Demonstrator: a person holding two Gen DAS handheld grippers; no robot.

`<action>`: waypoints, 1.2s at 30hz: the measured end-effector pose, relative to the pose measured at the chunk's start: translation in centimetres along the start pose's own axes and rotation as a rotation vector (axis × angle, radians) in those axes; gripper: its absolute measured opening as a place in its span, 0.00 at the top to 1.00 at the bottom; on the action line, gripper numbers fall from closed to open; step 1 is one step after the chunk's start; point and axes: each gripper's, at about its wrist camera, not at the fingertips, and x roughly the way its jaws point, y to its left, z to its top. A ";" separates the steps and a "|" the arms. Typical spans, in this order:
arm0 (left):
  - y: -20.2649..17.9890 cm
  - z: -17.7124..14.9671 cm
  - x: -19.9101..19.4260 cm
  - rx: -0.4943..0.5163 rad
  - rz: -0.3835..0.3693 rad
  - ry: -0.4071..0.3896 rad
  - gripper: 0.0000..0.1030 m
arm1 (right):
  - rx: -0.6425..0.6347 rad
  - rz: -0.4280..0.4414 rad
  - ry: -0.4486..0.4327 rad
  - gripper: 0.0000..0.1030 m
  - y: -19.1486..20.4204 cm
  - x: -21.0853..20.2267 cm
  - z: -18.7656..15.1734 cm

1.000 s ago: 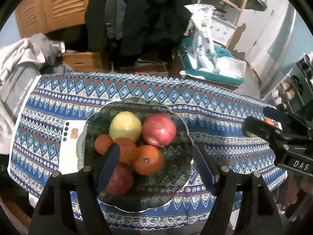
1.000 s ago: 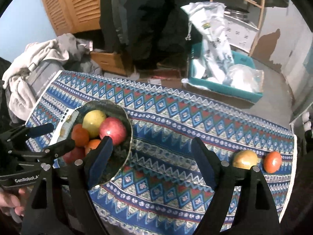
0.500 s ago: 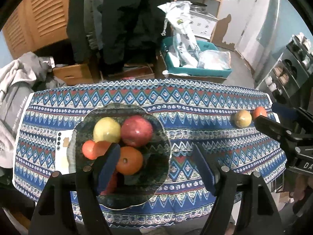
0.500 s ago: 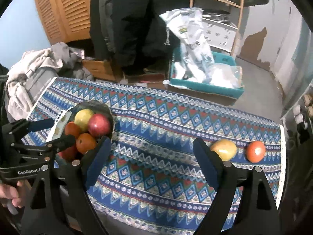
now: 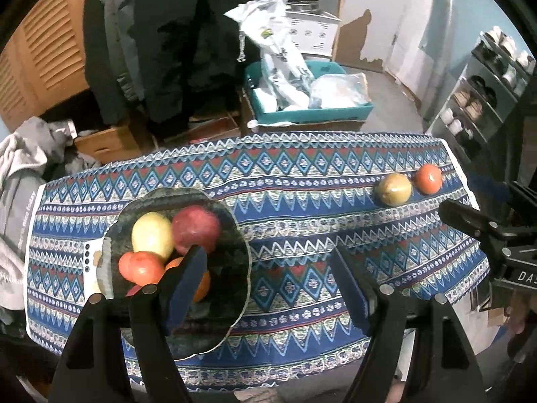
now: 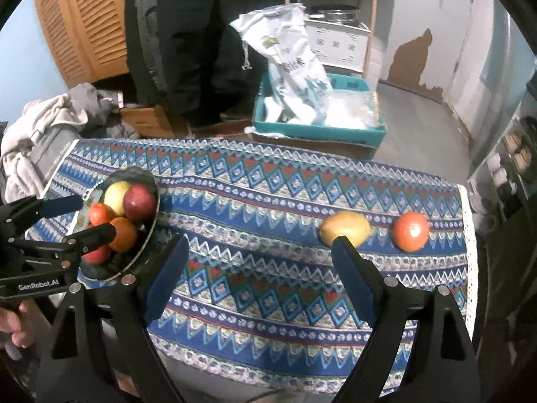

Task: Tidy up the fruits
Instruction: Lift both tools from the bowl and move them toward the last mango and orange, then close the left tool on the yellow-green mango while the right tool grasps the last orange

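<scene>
Fruit (image 5: 174,238) fills the plate (image 5: 235,235); two pieces (image 6: 345,227) lie apart on the counter (image 6: 268,201). My left gripper (image 5: 268,268) and right gripper (image 6: 258,268) hold nothing, jaws apart.

Beyond your fingers, past the bench's (image 6: 268,181) far edge, a grey floor (image 6: 419,124) runs to a pale blue wall (image 6: 446,16) with brown patches where paint has peeled. A teal crate (image 6: 319,131) of white bags (image 6: 288,57) sits on the floor straight ahead, a wooden shelf (image 6: 369,30) behind it. Up and left of your fingers stand louvred wooden doors (image 6: 87,23) and hanging dark clothes (image 6: 188,33); a heap of grey laundry (image 6: 47,127) lies far left. To the right, a metal rack (image 5: 486,90) holds jars.
</scene>
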 end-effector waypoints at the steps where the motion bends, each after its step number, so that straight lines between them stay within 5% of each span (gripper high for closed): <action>1: -0.4 0.0 0.0 0.007 -0.001 0.001 0.25 | 0.002 -0.003 0.001 0.16 -0.3 -0.1 -0.1; 36: -13.0 3.0 6.7 0.227 -0.109 0.121 0.24 | 0.228 -0.096 0.122 0.16 -15.9 1.1 -4.4</action>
